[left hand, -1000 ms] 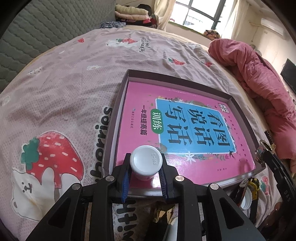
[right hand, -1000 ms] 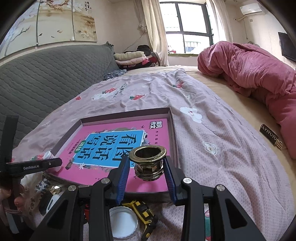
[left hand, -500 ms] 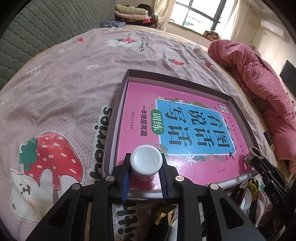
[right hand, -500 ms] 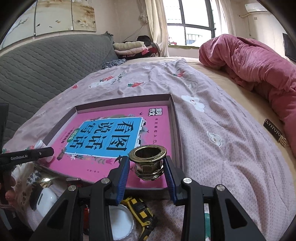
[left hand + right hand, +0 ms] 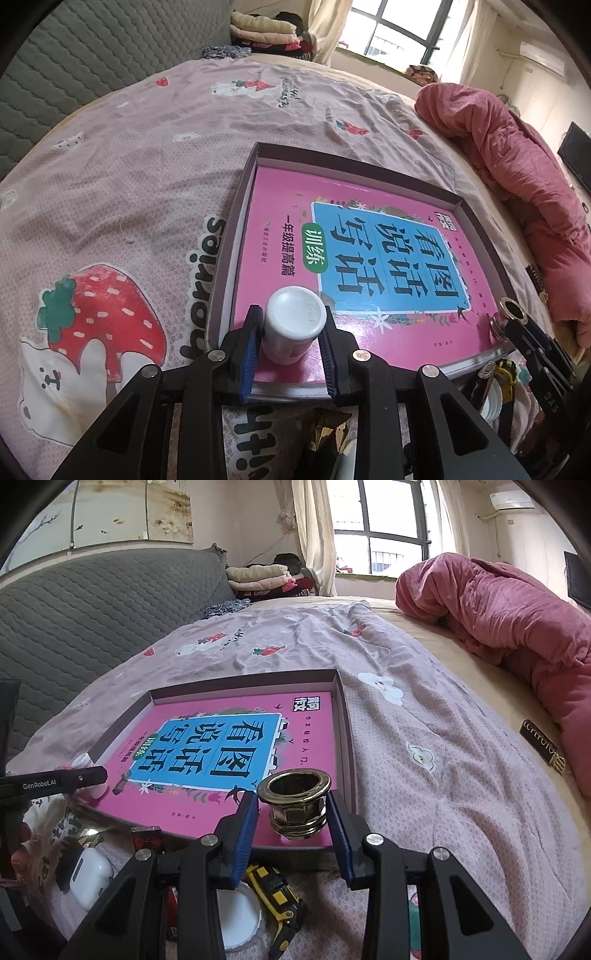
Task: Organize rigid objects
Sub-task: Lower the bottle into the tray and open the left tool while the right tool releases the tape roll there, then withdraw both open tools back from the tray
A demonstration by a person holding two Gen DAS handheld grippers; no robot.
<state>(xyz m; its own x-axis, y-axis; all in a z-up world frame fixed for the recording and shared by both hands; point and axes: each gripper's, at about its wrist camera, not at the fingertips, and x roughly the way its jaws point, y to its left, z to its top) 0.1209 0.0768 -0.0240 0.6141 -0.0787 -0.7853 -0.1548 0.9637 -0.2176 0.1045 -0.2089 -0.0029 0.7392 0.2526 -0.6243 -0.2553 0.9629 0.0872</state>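
Nearest to me, at the near edge of the bed point(image 5: 122, 206), loose bits lie in a heap: a white earbud case point(image 5: 90, 880), a white lid point(image 5: 238, 919) and a yellow-and-black tape measure point(image 5: 277, 904), all outside the shallow box point(image 5: 345, 738). Just beyond them the left gripper point(image 5: 290, 341) stands over the box's near left corner with a small white bottle point(image 5: 291, 325) between its fingers point(image 5: 247, 354); the bottle looks set down on the pink book point(image 5: 369, 258) lying in the box, and the fingers are opening off it, a sliver of gap showing at each pad. At the near right corner the right gripper point(image 5: 293, 818) has its blue pads against a brass fitting point(image 5: 295, 799), gripped about halfway open, the fitting low over the book or barely on it; I cannot tell which. So this looks like the placing step, both hands delivering into the box together. Next, I judge, the left should spread wider and draw back without tipping the bottle, the right lower and let go. Farther off lies the rumpled pink quilt point(image 5: 498, 602).
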